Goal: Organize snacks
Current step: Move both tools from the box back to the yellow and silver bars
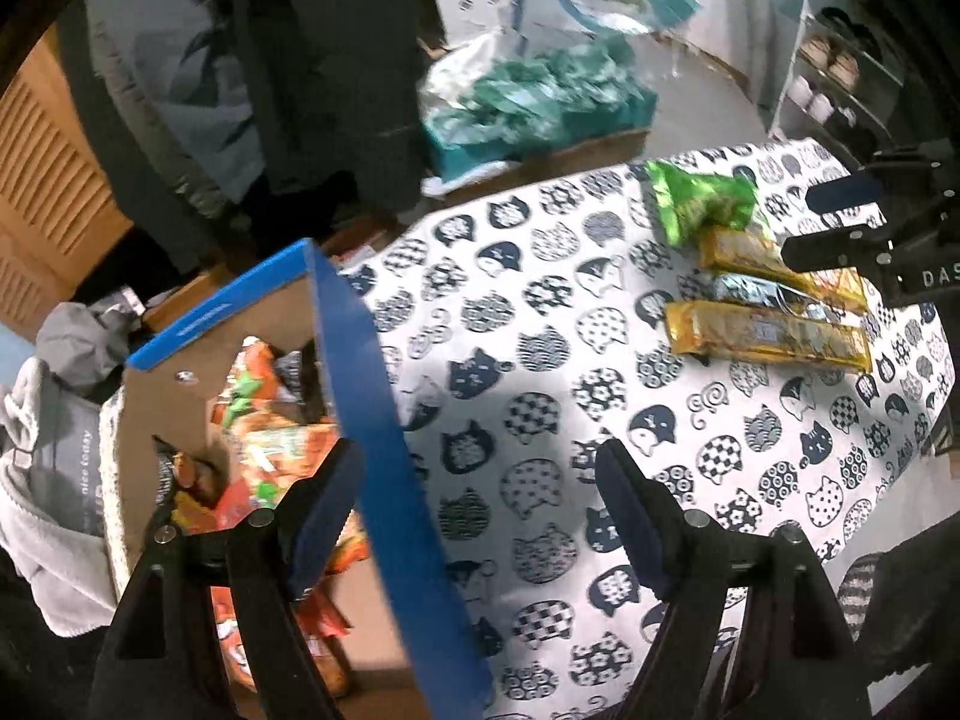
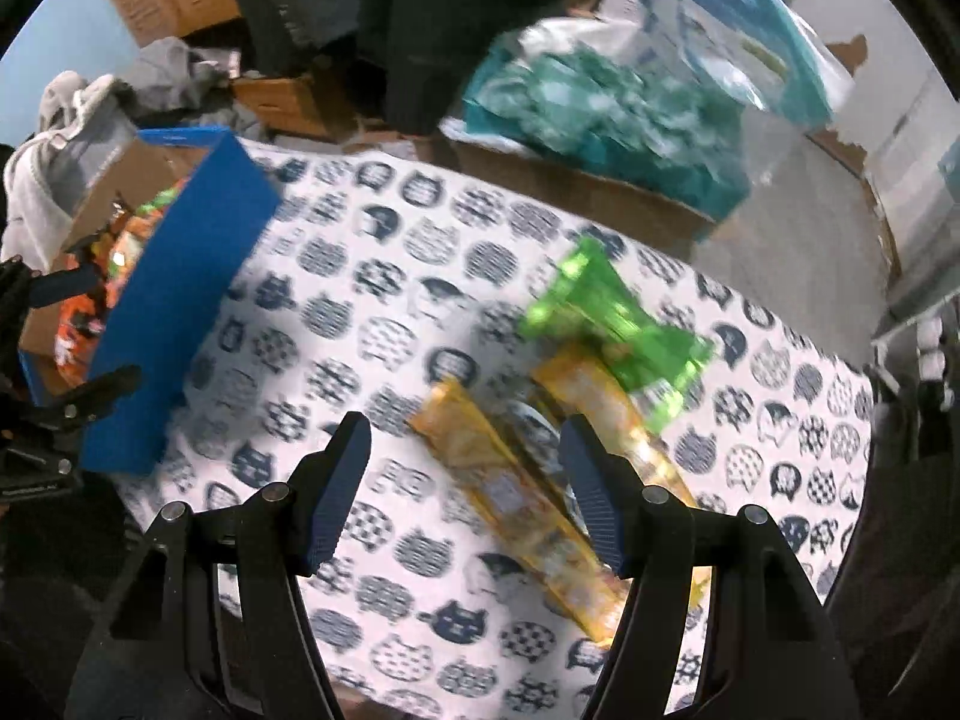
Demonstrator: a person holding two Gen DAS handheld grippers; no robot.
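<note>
Left gripper [image 1: 480, 516] wide, empty, straddling blue box wall [image 1: 372, 396]; right gripper [image 2: 465, 492] wide, empty, above yellow snack bars [image 2: 516, 492].

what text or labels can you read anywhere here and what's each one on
"nice today" (partly cut off): grey cloth beside the box.
"DAS" (cut off): right gripper body.
White print on the blue box flap: too blurred.
Print on the yellow snack bars and green packet: unreadable.

Both wrist views over tablecloth [image 1: 540, 324]
</note>
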